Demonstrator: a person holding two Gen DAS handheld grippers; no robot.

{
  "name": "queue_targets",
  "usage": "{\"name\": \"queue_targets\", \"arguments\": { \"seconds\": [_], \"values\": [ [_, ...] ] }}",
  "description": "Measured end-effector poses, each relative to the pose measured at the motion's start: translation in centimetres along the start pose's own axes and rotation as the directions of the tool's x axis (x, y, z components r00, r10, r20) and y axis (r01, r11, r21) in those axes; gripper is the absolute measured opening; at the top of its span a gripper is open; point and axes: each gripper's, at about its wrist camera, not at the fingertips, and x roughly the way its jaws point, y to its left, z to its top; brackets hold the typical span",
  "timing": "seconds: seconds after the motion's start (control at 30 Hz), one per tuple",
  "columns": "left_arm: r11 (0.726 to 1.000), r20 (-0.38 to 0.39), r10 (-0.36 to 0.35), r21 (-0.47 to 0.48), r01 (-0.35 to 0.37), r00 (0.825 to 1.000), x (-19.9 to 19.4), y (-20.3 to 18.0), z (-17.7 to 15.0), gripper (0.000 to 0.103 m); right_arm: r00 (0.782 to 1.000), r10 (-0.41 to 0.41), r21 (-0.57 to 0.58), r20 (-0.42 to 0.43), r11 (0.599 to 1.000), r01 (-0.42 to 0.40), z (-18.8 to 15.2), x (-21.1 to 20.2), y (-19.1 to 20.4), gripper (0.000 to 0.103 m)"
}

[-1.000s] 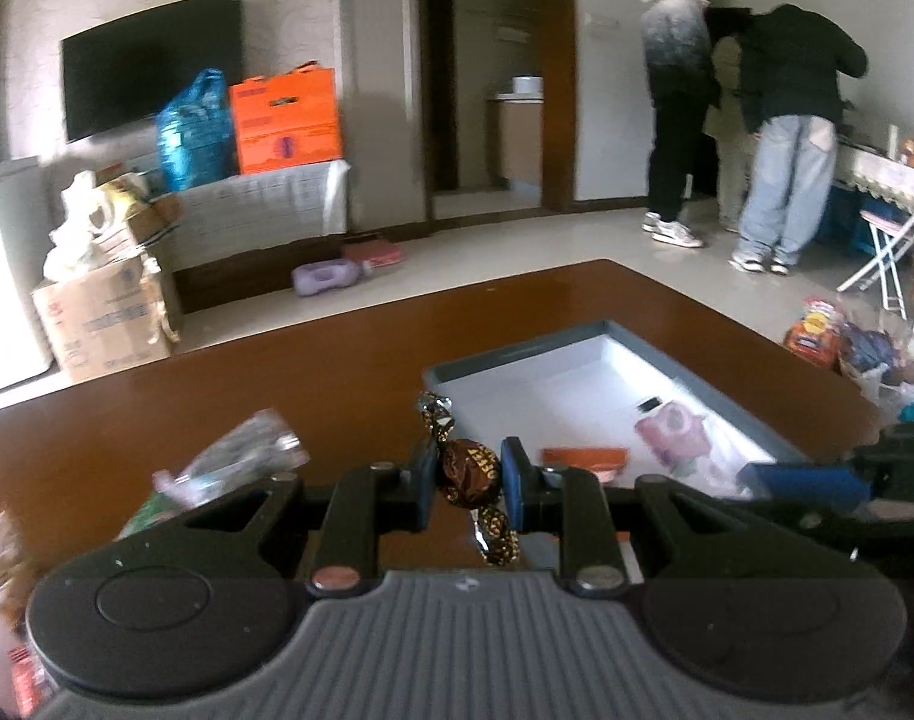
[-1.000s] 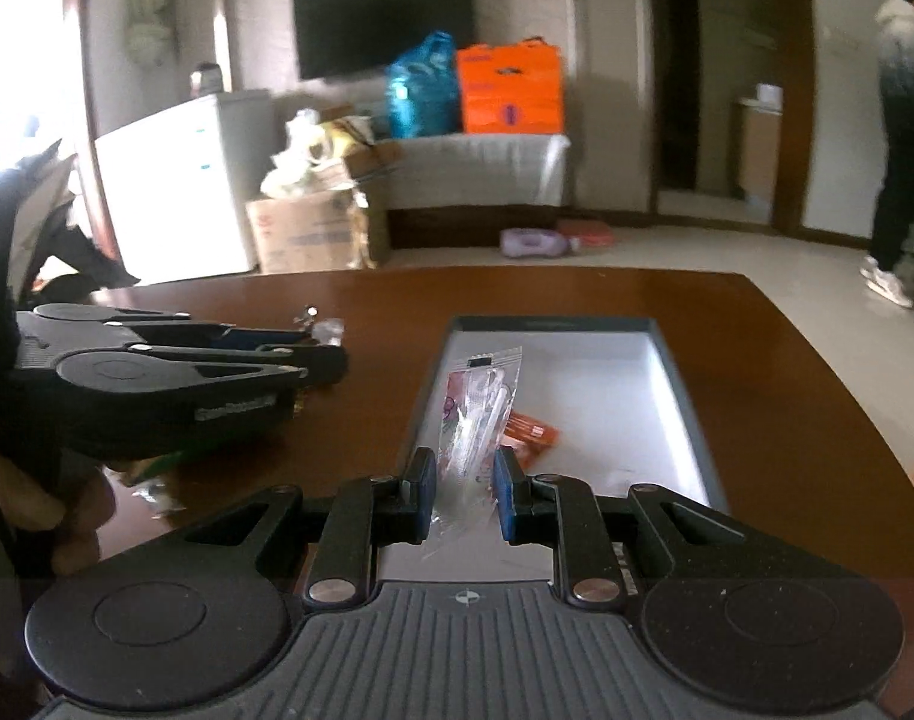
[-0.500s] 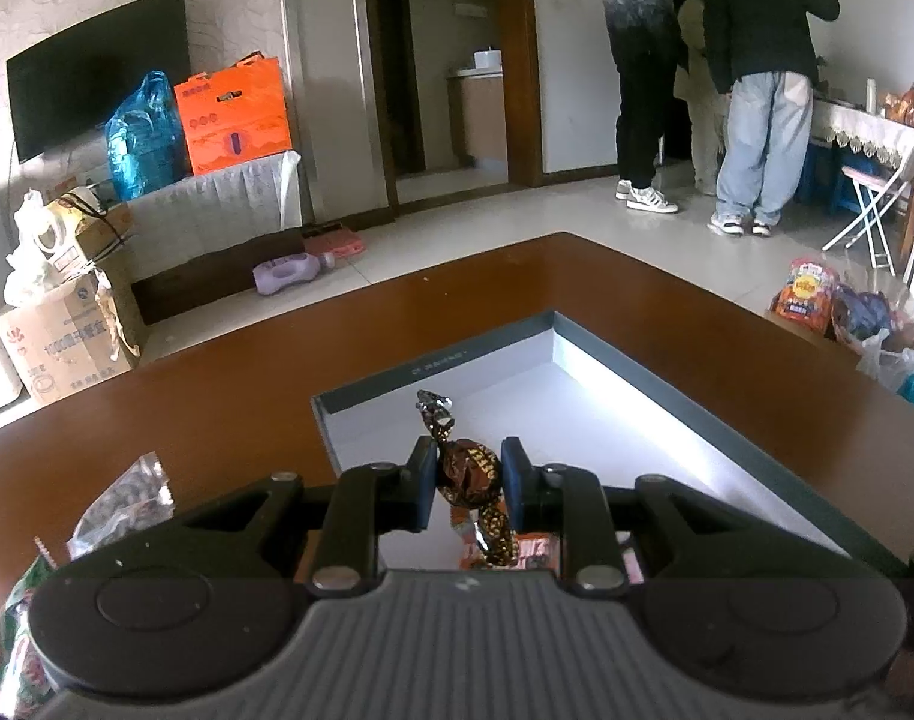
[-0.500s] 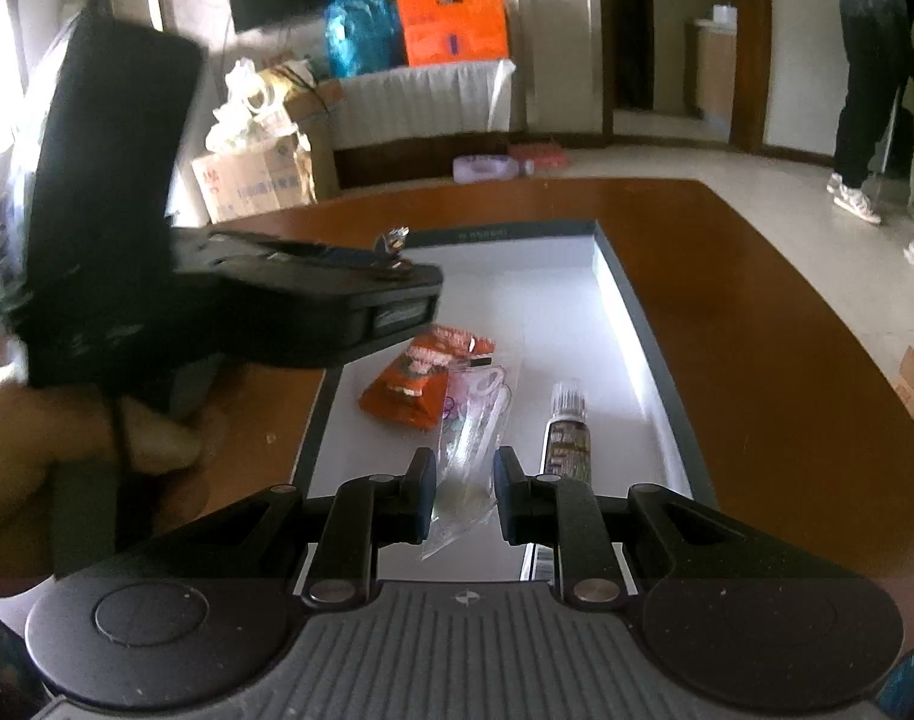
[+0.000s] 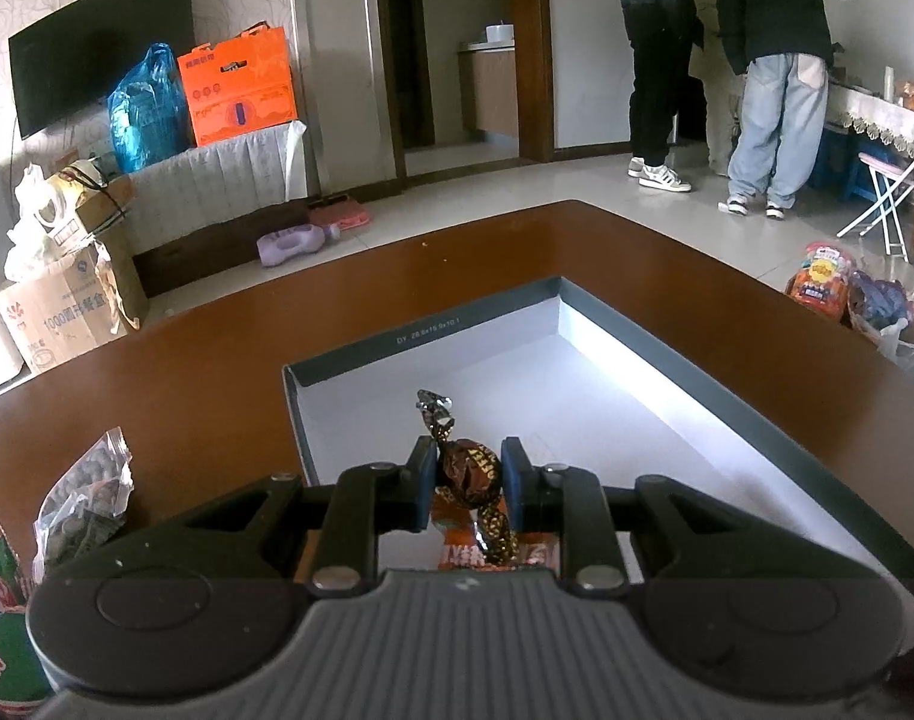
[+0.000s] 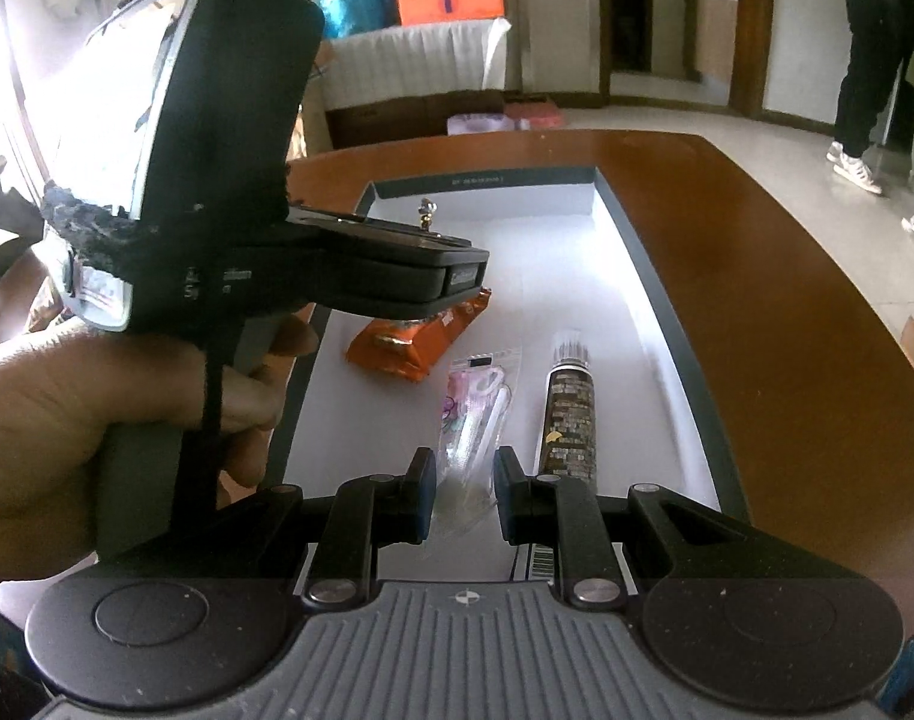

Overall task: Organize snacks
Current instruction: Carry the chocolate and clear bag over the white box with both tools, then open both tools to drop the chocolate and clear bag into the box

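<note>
Placement is the step in hand: your left gripper [image 5: 466, 483] clenches a brown twist-wrapped candy [image 5: 468, 480] above the near left part of the box [image 5: 727, 387], over the orange packet [image 6: 418, 339]. Your right gripper [image 6: 464, 495] pinches a clear sachet [image 6: 478, 414] low in the box, beside the dark tube [image 6: 571, 411]. Next, I judge, lower each and release.
</note>
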Motion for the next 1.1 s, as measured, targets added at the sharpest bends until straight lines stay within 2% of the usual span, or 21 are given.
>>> {"name": "queue_targets", "arguments": {
  "seconds": [0.27,0.37,0.47,0.53,0.6,0.73,0.77,0.8,0.9,1.03,1.1],
  "values": [
    [1.0,0.019,0.002,-0.018,-0.001,1.0,-0.4,0.5,0.2,0.02,1.0,-0.005,0.01,-0.012,1.0,0.005,0.3,0.8,-0.3,0.023],
    [1.0,0.025,-0.006,-0.029,0.007,1.0,-0.8,0.7,0.1,0.022,1.0,-0.016,0.013,0.001,1.0,0.016,0.3,0.7,-0.3,0.026],
    [0.999,0.025,-0.015,-0.033,0.015,1.0,-1.1,0.9,-0.2,0.022,1.0,-0.024,0.016,0.012,1.0,0.024,0.3,0.7,-0.3,0.034],
    [0.999,0.029,-0.012,-0.037,0.013,1.0,-1.4,0.9,-0.3,0.033,0.999,-0.029,0.017,0.024,0.999,0.029,0.4,0.5,-0.3,0.04],
    [0.999,0.045,0.003,-0.048,0.0,0.999,-1.9,1.1,-0.4,0.058,0.999,-0.039,0.014,0.032,0.999,0.038,0.4,0.3,-0.3,0.048],
    [0.998,0.09,0.038,-0.055,-0.033,0.995,-3.3,1.2,-0.6,0.075,0.997,-0.048,0.019,0.058,0.999,0.047,0.4,-0.2,-0.4,0.059],
    [0.998,0.091,0.044,-0.056,-0.039,0.995,-3.7,1.3,-0.7,0.083,0.996,-0.051,0.019,0.067,0.999,0.05,0.4,-0.4,-0.4,0.063],
    [0.997,0.096,0.063,-0.057,-0.058,0.993,-4.2,1.3,-0.8,0.086,0.996,-0.052,0.02,0.078,0.999,0.051,0.4,-0.5,-0.4,0.065],
    [0.995,0.122,0.086,-0.062,-0.078,0.989,-6.0,1.9,-1.2,0.086,0.991,-0.067,-0.001,0.113,0.998,0.068,0.5,-1.1,-0.1,0.076],
    [0.99,0.153,0.13,-0.074,-0.12,0.98,-9.8,3.3,-2.4,0.086,0.986,-0.066,-0.009,0.154,0.998,0.068,0.6,-1.7,0.3,0.078],
    [0.986,0.166,0.159,-0.083,-0.147,0.973,-12.1,4.3,-3.5,0.086,0.978,-0.054,-0.026,0.201,0.998,0.06,0.7,-2.3,0.9,0.078]
  ]
}}
